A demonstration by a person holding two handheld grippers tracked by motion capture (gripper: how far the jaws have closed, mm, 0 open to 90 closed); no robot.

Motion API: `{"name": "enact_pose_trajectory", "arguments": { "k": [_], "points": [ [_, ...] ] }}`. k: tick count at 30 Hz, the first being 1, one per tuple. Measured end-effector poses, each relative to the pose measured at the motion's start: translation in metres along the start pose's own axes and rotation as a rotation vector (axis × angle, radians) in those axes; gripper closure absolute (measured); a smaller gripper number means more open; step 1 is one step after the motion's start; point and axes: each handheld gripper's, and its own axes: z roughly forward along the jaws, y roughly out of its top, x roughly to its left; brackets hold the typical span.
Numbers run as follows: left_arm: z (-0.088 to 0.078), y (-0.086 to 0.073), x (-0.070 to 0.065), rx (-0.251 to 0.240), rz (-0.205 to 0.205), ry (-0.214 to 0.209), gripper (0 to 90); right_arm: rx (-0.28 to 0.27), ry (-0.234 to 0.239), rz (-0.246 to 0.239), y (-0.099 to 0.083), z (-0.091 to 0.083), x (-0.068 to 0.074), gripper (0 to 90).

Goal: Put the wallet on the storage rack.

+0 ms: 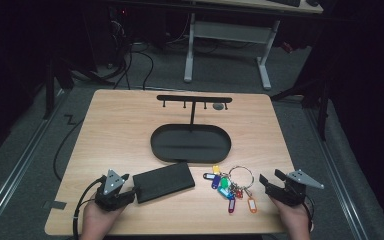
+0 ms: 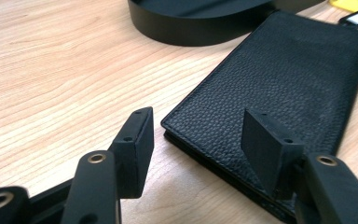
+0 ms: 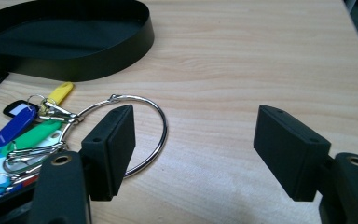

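While I hold both grippers with jaws apart near the table's (image 1: pixel 130 115) front edge, the left gripper (image 1: pixel 116 186) sits beside the black wallet (image 1: pixel 163 181) and the right gripper (image 1: pixel 271 180) beside the key ring (image 1: pixel 232 186).

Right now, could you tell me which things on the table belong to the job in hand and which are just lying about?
In hand:
black wallet, by the left gripper
key ring with coloured tags, by the right gripper

Lying about:
oval black tray
hook stand rising from the tray
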Motion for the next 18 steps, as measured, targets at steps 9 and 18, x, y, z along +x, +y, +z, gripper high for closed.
{"name": "enact_pose_trajectory", "arguments": {
  "k": [9, 18],
  "points": [
    [0.005, 0.0, 0.005, 0.008, 0.001, 0.017, 50.8, -0.007, -0.02, -0.038, -0.003, 0.004, -0.004, 29.4],
    [0.0, -0.007, 0.011, 0.024, -0.037, 0.033, 66.5, -0.015, 0.016, -0.052, 0.001, 0.01, -0.001, 30.7]
  ]
}}
